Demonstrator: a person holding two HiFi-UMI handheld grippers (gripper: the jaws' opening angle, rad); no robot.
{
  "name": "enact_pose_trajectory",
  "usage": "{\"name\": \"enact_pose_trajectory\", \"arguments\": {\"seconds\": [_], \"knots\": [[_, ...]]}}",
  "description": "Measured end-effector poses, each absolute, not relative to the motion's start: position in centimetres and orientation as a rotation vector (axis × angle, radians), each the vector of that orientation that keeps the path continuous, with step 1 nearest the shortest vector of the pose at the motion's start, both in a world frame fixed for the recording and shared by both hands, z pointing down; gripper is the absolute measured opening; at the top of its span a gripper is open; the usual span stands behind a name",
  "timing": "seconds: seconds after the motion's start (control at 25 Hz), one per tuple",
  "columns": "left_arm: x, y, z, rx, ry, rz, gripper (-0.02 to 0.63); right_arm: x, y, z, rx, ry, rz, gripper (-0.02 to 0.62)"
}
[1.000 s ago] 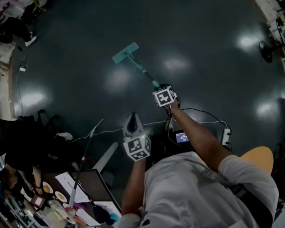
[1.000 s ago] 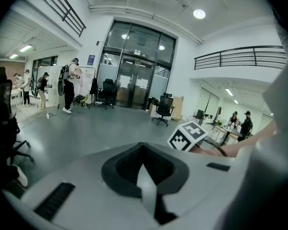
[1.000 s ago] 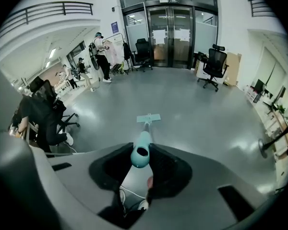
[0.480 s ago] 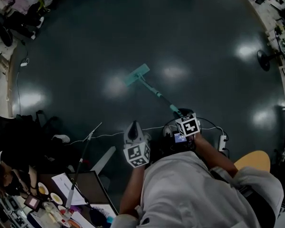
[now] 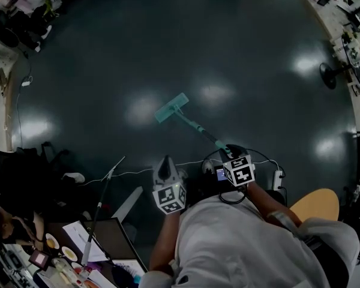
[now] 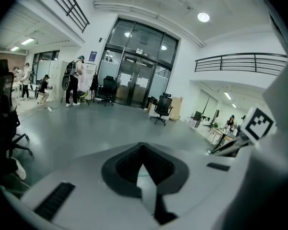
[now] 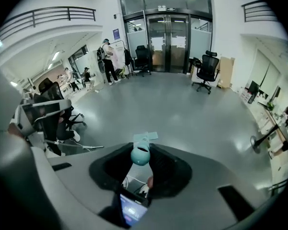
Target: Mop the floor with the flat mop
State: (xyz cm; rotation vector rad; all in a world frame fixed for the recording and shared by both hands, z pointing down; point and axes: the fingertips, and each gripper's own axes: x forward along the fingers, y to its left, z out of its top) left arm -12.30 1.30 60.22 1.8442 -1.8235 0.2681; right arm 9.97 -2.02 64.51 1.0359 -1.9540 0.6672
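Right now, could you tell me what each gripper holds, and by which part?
Right gripper: the mop, at the top end of its handle. Left gripper: nothing.

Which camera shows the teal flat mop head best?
The head view: the whole teal rectangular mop head lies on the dark floor, its teal handle running to the right claw. The right gripper view shows only a small patch beyond the handle; the left gripper view doesn't clearly show it.

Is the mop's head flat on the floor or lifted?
Flat: the mop head lies on the floor, its handle slanting up into the right claw.
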Motion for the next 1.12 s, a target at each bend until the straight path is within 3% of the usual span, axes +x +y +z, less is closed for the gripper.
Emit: {"name": "enact_pose_trajectory", "arguments": {"seconds": [0.6, 1.12], "knots": [[-15.6, 4.5, 61.0, 1.686, -1.936, 0.312, 0.000, -3.3, -22.2, 74.3, 1.037, -2.025, 0.572, 0.110], [-12.5, 3.7, 59.1, 1.837, -1.872, 0.248, 0.000, 9.8, -1.1, 65.1, 0.897, -1.943, 0.609, 0.110]]}}
